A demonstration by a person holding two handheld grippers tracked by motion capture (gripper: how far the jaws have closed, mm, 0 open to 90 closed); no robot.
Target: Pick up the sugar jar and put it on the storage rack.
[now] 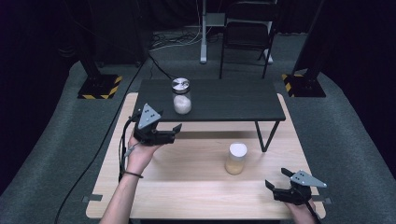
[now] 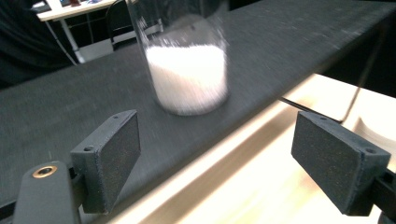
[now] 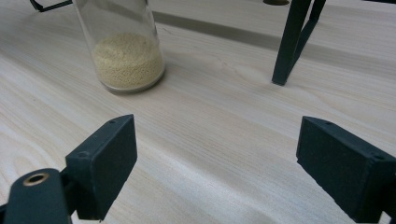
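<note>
The left gripper (image 1: 164, 134) has its fingers (image 2: 108, 158) spread apart, with nothing between them. The jar of white powder (image 1: 181, 95) stands upright just beyond the fingertips, clear of both pads. It rests on the dark shelf (image 1: 233, 100), near the shelf's front edge. The jar is clear glass with a metal lid; white powder (image 2: 189, 77) fills its lower part.

The right gripper (image 1: 280, 179) also has its fingers (image 3: 103, 161) spread apart and empty, low over the tabletop (image 1: 187, 186). A second jar (image 1: 236, 158), white-lidded and holding pale yellow grains (image 3: 127, 65), stands on the tabletop in front of the shelf, well apart from the right fingers. A shelf leg (image 3: 289, 42) stands beside this jar.

A chair (image 1: 247, 32) stands on the floor behind the shelf.
</note>
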